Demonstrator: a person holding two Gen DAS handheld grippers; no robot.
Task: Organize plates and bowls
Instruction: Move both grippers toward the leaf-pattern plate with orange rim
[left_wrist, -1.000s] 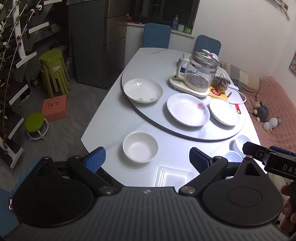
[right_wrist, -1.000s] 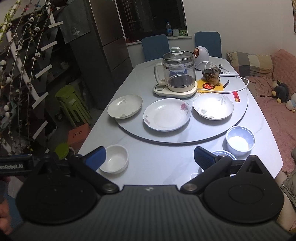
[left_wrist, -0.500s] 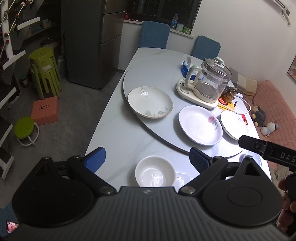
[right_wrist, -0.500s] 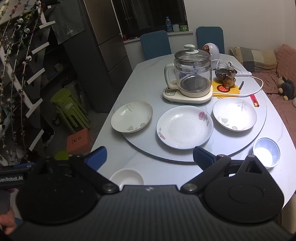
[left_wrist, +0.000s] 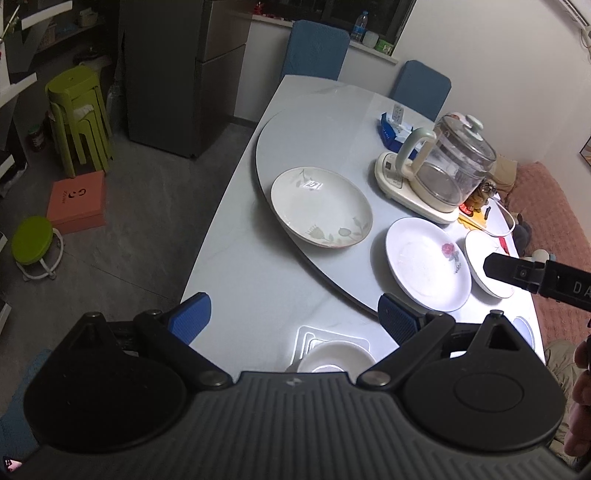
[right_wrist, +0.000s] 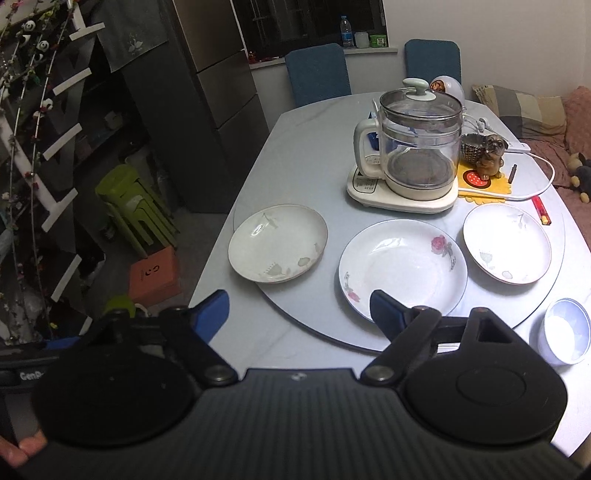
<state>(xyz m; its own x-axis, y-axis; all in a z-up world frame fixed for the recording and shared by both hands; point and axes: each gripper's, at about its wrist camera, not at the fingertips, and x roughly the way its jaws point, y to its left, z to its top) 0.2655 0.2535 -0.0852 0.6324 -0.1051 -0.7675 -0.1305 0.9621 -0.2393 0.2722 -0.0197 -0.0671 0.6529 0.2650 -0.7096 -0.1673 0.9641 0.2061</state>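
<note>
Closed in on the plates, right gripper (right_wrist: 297, 306) narrowing, empty; left gripper (left_wrist: 293, 314) wide, empty | approach step | next: line up on leaf plate (left_wrist: 321, 206) on turntable (left_wrist: 295, 129)

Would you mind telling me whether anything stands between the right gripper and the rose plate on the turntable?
Nothing visible does. The right gripper is open and empty, its jaws having just been closing, with the rose plate straight ahead, its near rim behind the right fingertip. The kettle stands beyond the plate.
</note>
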